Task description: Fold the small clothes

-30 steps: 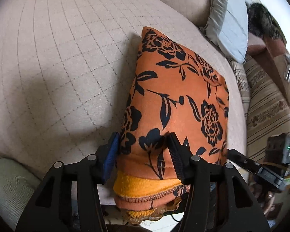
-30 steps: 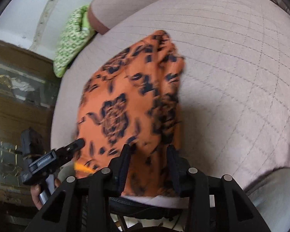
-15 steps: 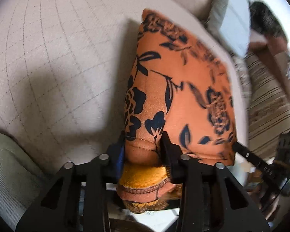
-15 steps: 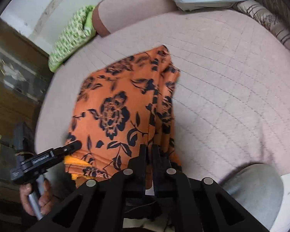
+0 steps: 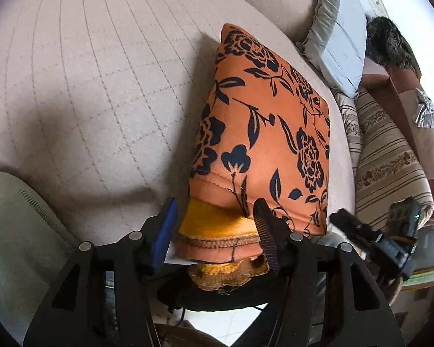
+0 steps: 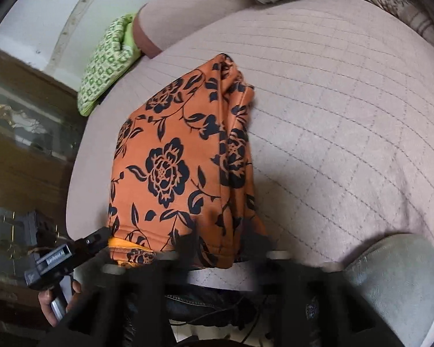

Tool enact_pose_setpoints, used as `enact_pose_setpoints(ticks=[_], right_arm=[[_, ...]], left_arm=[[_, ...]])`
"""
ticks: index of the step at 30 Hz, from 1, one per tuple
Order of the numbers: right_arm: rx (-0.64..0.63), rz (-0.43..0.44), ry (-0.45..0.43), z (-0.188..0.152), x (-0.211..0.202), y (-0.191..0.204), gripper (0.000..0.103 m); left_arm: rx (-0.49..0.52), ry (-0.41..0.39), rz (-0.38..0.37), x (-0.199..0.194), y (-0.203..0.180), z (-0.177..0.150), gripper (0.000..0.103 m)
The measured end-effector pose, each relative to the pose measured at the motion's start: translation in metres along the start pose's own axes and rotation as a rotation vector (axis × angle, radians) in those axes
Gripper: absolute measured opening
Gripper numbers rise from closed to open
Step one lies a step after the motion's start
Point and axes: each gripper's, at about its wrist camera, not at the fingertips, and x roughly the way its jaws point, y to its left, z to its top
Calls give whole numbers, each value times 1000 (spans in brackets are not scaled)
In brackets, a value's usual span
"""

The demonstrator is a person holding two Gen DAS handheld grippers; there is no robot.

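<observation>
Item: orange garment with black floral print (image 5: pixel 263 133), brighter yellow-orange inside (image 5: pixel 214 225), stitched hem at the near end.

Progress, as judged: already folded into a compact oblong packet, several layers deep; the sides are turned in. A frayed, lace-like scrap (image 5: pixel 228 274) and the hem still stick out below the top layer at the near end, so a last tuck or squaring-up may be left. No other garment waiting to be folded is in view.

Place: lying on a beige quilted cushion (image 5: pixel 86 92), reaching away from both tongs, its near end at their tips.

Left tongs (image 5: pixel 217 228): opening; the near hem sits between the pads, which seem to flank it loosely rather than pinch it.

Right tongs (image 6: pixel 220 243): opening, blurred; the garment's near right corner lies between them, with no clear pinch seen.

Surroundings: a pale grey-blue pillow (image 5: pixel 338 40) and striped upholstery (image 5: pixel 390 167) beyond and right of the left tongs; a green patterned cloth (image 6: pixel 107 60) beyond and left of the right tongs; a person's hand (image 6: pixel 58 303) on the left tongs' handle.
</observation>
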Motion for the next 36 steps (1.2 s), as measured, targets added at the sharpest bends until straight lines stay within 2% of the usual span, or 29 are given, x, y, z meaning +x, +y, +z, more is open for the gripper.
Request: enact_pose_setpoints(ticks=[2, 5, 8, 9, 10, 11, 12, 14, 16, 18, 19, 21, 24, 26, 27, 28, 29, 31, 32, 33, 34, 36], right_arm=[[10, -3, 17, -4, 13, 1, 54], [37, -2, 88, -8, 43, -3, 54], [59, -13, 100, -10, 55, -5, 54], [66, -1, 97, -10, 53, -5, 52], [65, 4, 97, -10, 52, -5, 49], [71, 6, 106, -11, 52, -6, 41], [81, 13, 112, -12, 50, -8, 27], [96, 40, 123, -13, 43, -8, 8], [31, -16, 99, -15, 29, 8, 8], [-5, -44, 91, -19, 26, 16, 7], [-27, -59, 101, -21, 33, 16, 7], [-46, -80, 139, -22, 52, 9, 8], [3, -49, 154, -19, 47, 2, 8], [6, -33, 137, -12, 27, 5, 9], [-1, -14, 120, -10, 16, 8, 9], [-23, -16, 80, -4, 1, 13, 12], [-34, -21, 51, 1, -7, 16, 16], [-56, 31, -31, 14, -22, 23, 37], [-59, 61, -79, 22, -26, 23, 57], [-60, 64, -127, 30, -27, 24, 65], [-61, 47, -158, 41, -23, 26, 65], [-48, 26, -145, 65, -5, 23, 65]], left_arm=[[18, 8, 13, 8, -7, -1, 56], [31, 40, 61, 24, -11, -5, 58], [-7, 78, 52, 33, -5, -7, 58], [-16, 78, 44, 32, -4, -7, 56], [-11, 72, 37, 31, -5, -7, 45], [-6, 74, 28, 31, -5, -7, 40], [0, 74, 29, 28, -7, -7, 28], [29, 56, 11, 17, -15, -9, 25], [40, 46, 14, 14, -15, -8, 25], [40, 73, 38, 27, -10, -7, 27], [67, 79, 59, 30, -12, -7, 31], [122, 86, 80, 27, -19, -7, 33], [149, 85, 82, 7, -25, -2, 33], [145, 35, 69, -10, -25, 5, 40], [138, 8, 63, -17, -25, 11, 50], [128, -25, 64, -22, -27, 17, 59], [124, -60, 71, -25, -29, 25, 62], [125, -80, 65, -22, -35, 41, 65], [125, -71, 56, -14, -40, 53, 65], [124, -65, 43, -9, -41, 63, 65], [122, -67, 21, -1, -44, 76, 65], [112, -69, -4, 17, -46, 101, 65]])
